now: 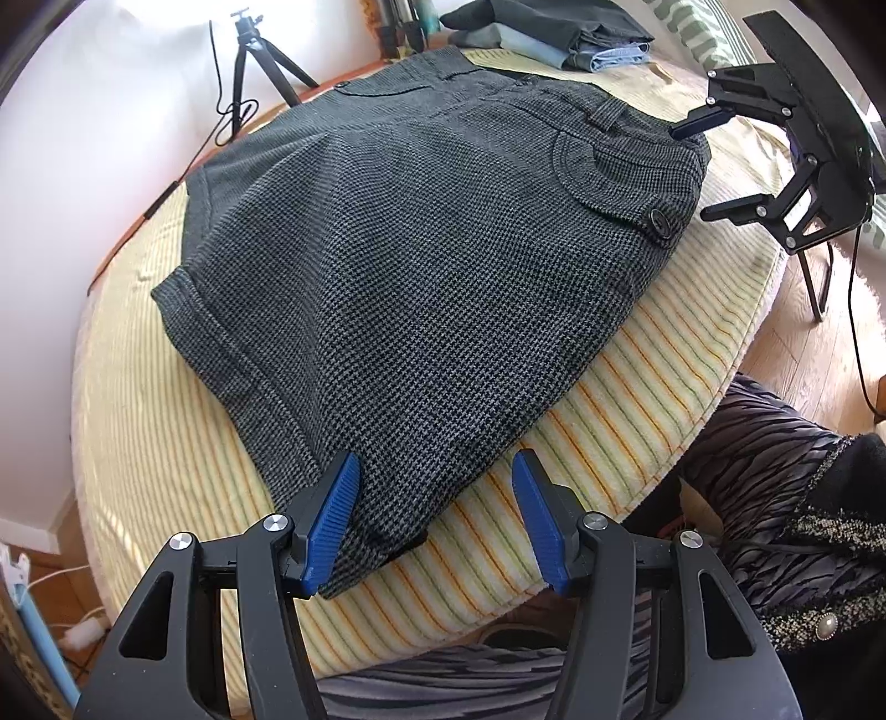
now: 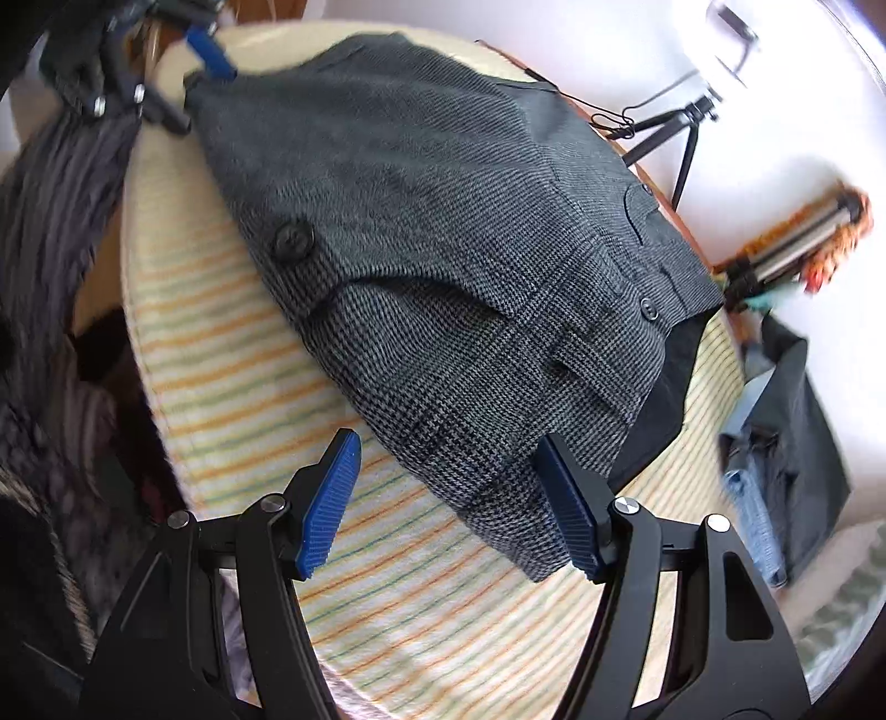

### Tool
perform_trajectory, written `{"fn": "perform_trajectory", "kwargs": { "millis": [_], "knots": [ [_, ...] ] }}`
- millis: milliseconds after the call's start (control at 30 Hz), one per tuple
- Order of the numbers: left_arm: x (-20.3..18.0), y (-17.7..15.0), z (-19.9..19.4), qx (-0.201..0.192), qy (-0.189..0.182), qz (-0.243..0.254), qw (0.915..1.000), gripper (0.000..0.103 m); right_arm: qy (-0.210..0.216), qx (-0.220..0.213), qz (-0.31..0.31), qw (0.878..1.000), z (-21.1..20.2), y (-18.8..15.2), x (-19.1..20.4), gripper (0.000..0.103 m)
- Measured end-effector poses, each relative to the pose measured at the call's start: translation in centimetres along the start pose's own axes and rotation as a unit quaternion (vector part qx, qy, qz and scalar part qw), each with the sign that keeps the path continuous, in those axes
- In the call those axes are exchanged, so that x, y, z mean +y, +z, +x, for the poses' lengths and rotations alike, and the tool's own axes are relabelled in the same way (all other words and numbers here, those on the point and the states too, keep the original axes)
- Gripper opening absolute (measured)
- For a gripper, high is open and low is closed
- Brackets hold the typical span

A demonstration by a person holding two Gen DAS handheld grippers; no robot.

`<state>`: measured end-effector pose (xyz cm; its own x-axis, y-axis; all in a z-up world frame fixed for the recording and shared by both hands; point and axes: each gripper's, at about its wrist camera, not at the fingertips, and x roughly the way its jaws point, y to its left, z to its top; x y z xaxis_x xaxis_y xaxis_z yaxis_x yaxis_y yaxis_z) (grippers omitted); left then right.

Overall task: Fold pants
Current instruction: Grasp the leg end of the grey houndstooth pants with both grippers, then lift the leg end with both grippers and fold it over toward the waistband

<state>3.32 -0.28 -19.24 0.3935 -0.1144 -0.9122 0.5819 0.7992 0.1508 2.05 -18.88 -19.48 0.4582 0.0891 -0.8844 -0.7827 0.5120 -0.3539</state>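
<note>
Grey houndstooth pants (image 1: 421, 249) lie flat on a striped yellow cloth over a table (image 1: 692, 343). My left gripper (image 1: 437, 520) is open, its jaws straddling the near hem corner of the pants. My right gripper (image 2: 448, 504) is open at the waistband corner of the pants (image 2: 443, 266), its right pad touching the fabric edge. The right gripper also shows in the left wrist view (image 1: 698, 166), open beside the buttoned pocket flap (image 1: 614, 183). The left gripper appears blurred at the far corner in the right wrist view (image 2: 194, 83).
A stack of folded clothes (image 1: 554, 33) sits at the far edge of the table, also seen in the right wrist view (image 2: 786, 432). A black tripod (image 1: 249, 72) stands by the white wall. The person's dark patterned clothing (image 1: 775, 487) is at the table's near edge.
</note>
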Motion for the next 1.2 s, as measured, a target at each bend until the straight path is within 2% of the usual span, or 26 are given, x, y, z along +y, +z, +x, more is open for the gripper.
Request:
{"fn": "perform_trajectory", "kwargs": {
  "millis": [133,167,233,267,300,433,500,567,633,667,700,767,1000,1200],
  "knots": [
    [-0.1,0.1,0.2,-0.004,0.001,0.004,1.0000,0.057,0.000,0.006,0.002,1.000,0.1,0.3,-0.5,0.045],
    [-0.3,0.1,0.2,-0.003,0.002,0.007,1.0000,0.060,0.003,0.004,0.007,1.000,0.0,0.5,-0.8,0.041],
    [-0.8,0.1,0.3,-0.004,0.003,0.017,0.9998,0.070,0.003,0.002,0.018,1.000,-0.3,0.9,-1.5,0.024],
    [-1.0,0.1,0.3,-0.005,0.005,0.022,0.9997,0.074,0.005,-0.003,0.029,1.000,-0.6,1.1,-2.2,0.020],
    [-1.2,0.0,0.4,-0.005,0.008,0.030,0.9995,0.074,0.003,-0.007,0.038,0.999,-0.9,1.3,-2.7,0.012],
    [-2.0,-0.1,1.3,-0.005,0.048,0.057,0.9972,0.074,0.010,-0.037,0.086,0.996,-2.6,1.9,-5.1,0.011],
    [-1.9,-0.2,1.4,-0.014,0.049,0.056,0.9972,0.075,0.004,-0.044,0.092,0.995,-3.2,2.1,-5.5,0.010],
    [-1.6,-0.1,1.4,-0.019,0.056,0.050,0.9969,0.070,0.004,-0.048,0.093,0.994,-3.5,2.3,-5.5,0.010],
    [-1.1,-0.1,1.3,-0.023,0.058,0.045,0.9970,0.046,0.002,-0.052,0.094,0.994,-3.7,2.3,-5.5,0.010],
    [-0.7,0.0,1.1,-0.025,0.055,0.041,0.9973,0.026,0.002,-0.053,0.095,0.994,-3.7,2.3,-5.5,0.010],
    [-0.4,0.1,0.9,-0.029,0.052,0.039,0.9975,0.011,0.001,-0.055,0.097,0.994,-3.8,2.2,-5.4,0.010],
    [0.4,0.5,0.2,-0.046,0.044,0.029,0.9975,0.007,-0.003,-0.062,0.101,0.993,-4.3,2.1,-5.4,0.010],
    [4.4,4.0,-4.8,-0.130,0.067,0.004,0.9892,0.004,-0.022,-0.104,0.146,0.984,-6.4,3.0,-8.1,0.010],
    [7.3,7.6,-6.4,-0.167,0.091,0.010,0.9817,0.004,-0.040,-0.136,0.176,0.974,-7.4,4.9,-11.5,0.010]
  ]
}}
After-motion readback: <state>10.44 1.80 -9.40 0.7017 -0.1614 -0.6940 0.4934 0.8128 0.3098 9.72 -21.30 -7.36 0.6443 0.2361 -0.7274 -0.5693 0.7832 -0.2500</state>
